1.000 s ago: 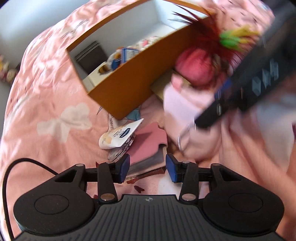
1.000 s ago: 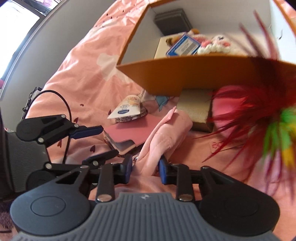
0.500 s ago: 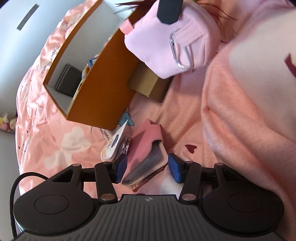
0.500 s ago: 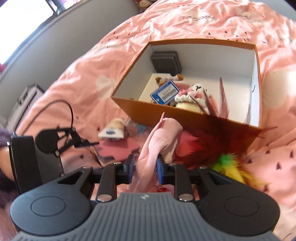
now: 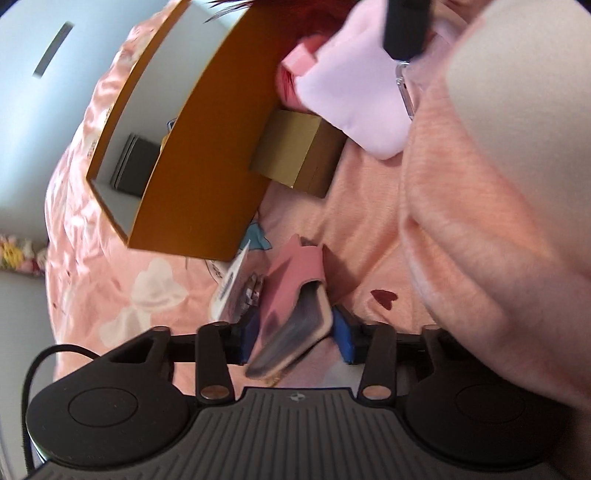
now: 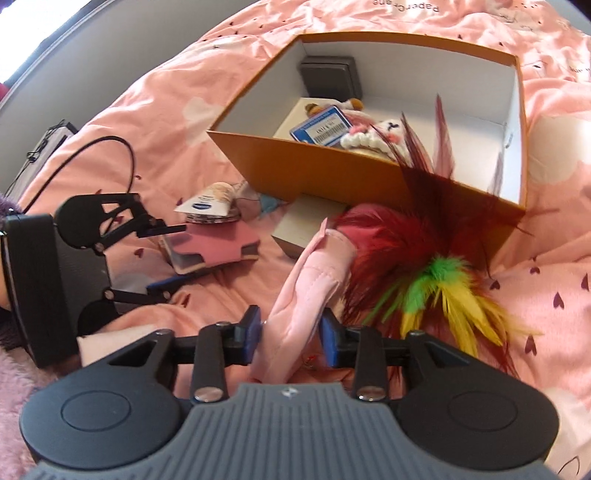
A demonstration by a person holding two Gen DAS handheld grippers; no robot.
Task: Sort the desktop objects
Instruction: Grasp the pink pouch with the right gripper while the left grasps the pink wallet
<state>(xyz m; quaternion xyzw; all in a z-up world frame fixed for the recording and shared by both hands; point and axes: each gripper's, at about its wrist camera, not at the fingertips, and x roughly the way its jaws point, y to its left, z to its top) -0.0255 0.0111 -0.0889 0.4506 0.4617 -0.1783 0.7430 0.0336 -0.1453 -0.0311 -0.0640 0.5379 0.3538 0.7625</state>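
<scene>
The flat dusty-pink leather card wallet (image 5: 295, 273) is lying out in the middle of the pink heart-print duvet (image 6: 147, 122), well in from the bed's edges and just short of the near wall of the orange cardboard box with the white inside (image 6: 332, 166). The left gripper (image 5: 291, 332) has it straddled. The wallet's long axis runs the same way the fingers point, so the pads come in across its narrow width. Those jaws have just been closing with the wallet between them. They're about as narrow as the wallet, but I can't tell if they're actually squeezing it. My guess is it's going up and forward over that orange wall, since the box sits straight beyond it.

The left hand is clearly the nearer one. The right gripper (image 6: 291, 328) is off toward the box's near right corner. Its jaws have just been opening and stand loose around a pale pink quilted fabric pouch (image 6: 310, 280). There's a gap on one side, so it isn't pinched. A bunch of red, green and yellow feathers (image 6: 424, 266) fans out beside it.

For text, "PaperCrane" (image 6: 402, 5) is printed on the duvet beyond the box. A blue barcode card (image 6: 323, 127) inside the box and a white sachet with a blue oval logo (image 6: 207, 203) beside the wallet are too small to read.
</scene>
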